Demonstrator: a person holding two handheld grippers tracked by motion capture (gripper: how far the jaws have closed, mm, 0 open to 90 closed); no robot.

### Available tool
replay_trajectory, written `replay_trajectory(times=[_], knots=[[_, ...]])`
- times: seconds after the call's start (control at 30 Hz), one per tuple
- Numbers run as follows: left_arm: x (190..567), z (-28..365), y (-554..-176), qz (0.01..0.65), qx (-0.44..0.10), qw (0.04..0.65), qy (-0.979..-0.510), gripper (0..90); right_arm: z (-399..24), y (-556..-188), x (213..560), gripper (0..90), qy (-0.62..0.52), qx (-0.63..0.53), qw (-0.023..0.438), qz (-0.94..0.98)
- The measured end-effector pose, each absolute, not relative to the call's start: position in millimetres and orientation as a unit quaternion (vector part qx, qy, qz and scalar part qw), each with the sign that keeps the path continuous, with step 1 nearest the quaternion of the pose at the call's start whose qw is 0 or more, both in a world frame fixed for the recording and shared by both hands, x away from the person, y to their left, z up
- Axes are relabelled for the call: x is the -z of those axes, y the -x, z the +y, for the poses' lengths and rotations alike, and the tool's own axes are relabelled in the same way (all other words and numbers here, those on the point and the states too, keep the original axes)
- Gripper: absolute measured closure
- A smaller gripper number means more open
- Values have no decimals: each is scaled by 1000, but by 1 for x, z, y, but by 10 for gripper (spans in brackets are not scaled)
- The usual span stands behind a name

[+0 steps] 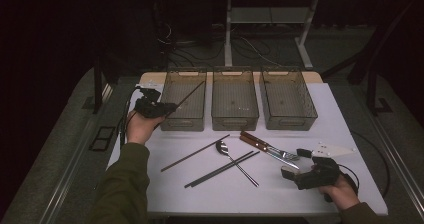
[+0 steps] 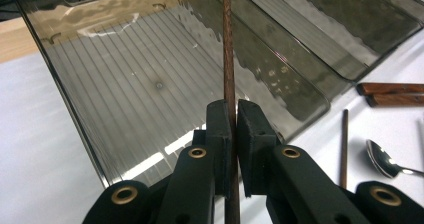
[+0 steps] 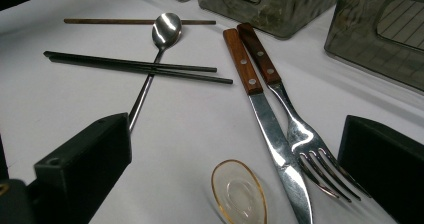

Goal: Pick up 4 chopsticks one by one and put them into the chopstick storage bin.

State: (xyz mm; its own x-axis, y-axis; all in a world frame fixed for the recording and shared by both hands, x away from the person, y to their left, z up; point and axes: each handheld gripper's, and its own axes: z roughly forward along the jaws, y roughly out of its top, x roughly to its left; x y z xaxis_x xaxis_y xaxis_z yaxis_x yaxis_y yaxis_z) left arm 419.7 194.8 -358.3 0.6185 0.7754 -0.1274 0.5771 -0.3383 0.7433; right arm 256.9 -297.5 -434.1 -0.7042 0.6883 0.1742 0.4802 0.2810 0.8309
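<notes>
The brown chopstick sits pinched in the left gripper, its long axis slanting up over the leftmost bin, tip probably above the interior. The right gripper, jaws spread, rests near the fork.

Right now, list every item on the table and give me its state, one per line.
left gripper: shut on brown chopstick, held over the left bin.
right gripper: open, holding nothing.
middle bin: nothing visible inside.
right bin: nothing visible inside.
second brown chopstick: flat on table.
black chopsticks: crossing the spoon.
knife and fork: side by side.
</notes>
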Motion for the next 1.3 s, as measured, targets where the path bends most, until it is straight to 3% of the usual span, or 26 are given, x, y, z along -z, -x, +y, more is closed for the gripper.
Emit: replay_trajectory(times=[1.3], knots=[[374, 178, -486, 456, -147, 384, -789, 844, -300, -256, 434, 6, -368, -479, 103, 790]])
